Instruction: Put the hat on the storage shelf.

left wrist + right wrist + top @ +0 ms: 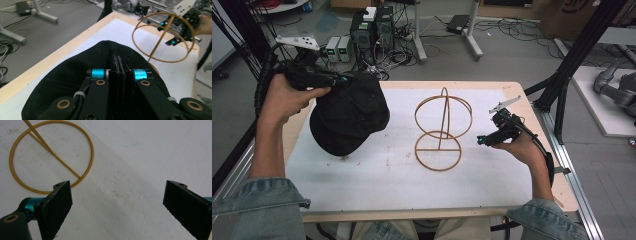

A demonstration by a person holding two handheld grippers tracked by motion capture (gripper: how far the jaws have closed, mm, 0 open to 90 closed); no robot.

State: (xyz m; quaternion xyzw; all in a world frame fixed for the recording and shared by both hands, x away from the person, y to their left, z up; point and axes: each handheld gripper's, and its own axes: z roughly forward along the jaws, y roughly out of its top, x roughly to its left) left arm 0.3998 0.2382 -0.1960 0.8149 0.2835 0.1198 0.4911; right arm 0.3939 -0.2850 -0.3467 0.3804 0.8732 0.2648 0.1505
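- The left gripper (343, 79) is clamped on a black cap (349, 115). In the left gripper view its two jaws are pressed together with the dark fabric (75, 72) pinched between them.
- The cap hangs below and in front of this gripper, lifted at the pinched edge; its lower part is near the white mat (377, 175), but I cannot tell if it touches it.
- The gold wire hat stand (441, 131) is beyond the left gripper's tips, apart from the cap, with its round base flat on the mat.
- The right gripper (486, 139) has its jaws wide apart and holds nothing.
- The stand's base ring (50, 157) lies ahead of the right gripper, toward its left jaw, just beside it.
- The right hand (518, 147) holds this gripper low over the wooden table (532, 107).
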